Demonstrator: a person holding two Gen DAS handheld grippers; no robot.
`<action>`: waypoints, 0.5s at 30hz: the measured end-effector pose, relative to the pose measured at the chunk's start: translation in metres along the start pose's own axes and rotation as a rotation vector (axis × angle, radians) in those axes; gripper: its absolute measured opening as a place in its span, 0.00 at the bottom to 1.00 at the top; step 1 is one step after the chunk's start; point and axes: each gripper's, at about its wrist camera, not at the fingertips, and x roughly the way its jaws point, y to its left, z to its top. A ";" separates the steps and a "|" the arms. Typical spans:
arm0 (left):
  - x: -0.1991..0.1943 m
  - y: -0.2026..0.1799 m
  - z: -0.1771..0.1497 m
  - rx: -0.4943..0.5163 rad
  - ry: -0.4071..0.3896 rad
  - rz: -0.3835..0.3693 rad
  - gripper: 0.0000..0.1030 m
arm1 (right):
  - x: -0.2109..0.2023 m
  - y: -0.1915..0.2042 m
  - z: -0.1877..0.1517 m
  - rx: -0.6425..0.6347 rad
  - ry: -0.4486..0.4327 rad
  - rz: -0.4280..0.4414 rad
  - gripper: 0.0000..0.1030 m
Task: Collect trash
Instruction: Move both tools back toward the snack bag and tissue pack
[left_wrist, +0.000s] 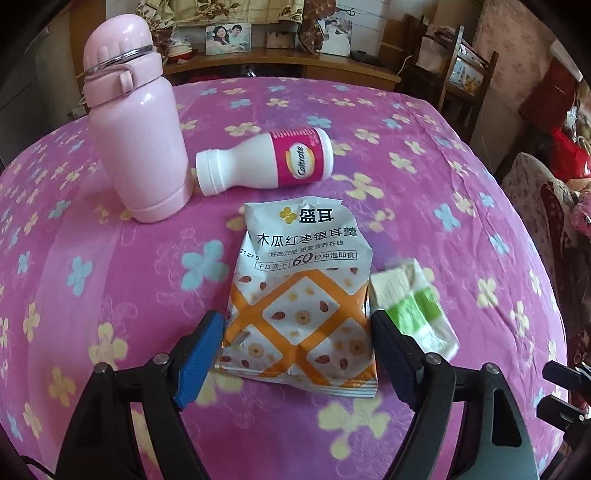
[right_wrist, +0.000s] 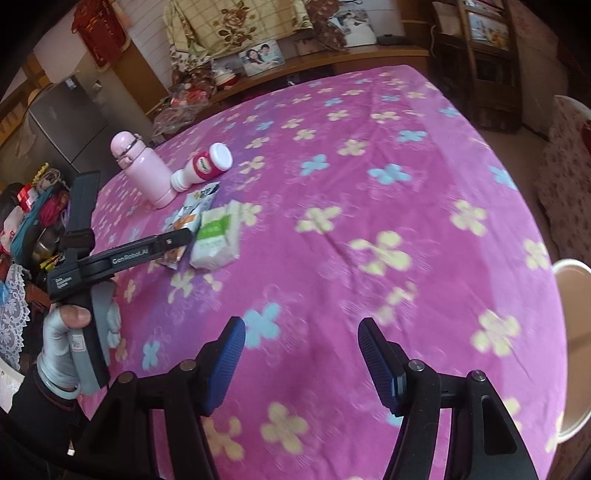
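Note:
A torn white and orange snack packet lies flat on the pink flowered tablecloth. My left gripper is open, its jaws on either side of the packet's near half, just above it. A white and green tissue pack lies right of the packet. A white Caltrate bottle lies on its side behind it. In the right wrist view my right gripper is open and empty over bare cloth. The left gripper, packet, tissue pack and bottle show far left there.
A pink flask stands upright at the back left, also in the right wrist view. A white bin rim sits off the table's right edge. Chairs and shelves stand beyond the table.

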 end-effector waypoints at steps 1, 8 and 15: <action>0.001 0.002 0.000 0.006 0.001 -0.001 0.77 | 0.006 0.006 0.004 -0.006 0.001 0.008 0.65; -0.014 0.031 -0.015 0.020 0.014 -0.006 0.72 | 0.048 0.043 0.032 -0.041 0.014 0.050 0.65; -0.042 0.066 -0.049 -0.010 0.025 0.020 0.72 | 0.095 0.082 0.056 -0.105 0.014 0.004 0.65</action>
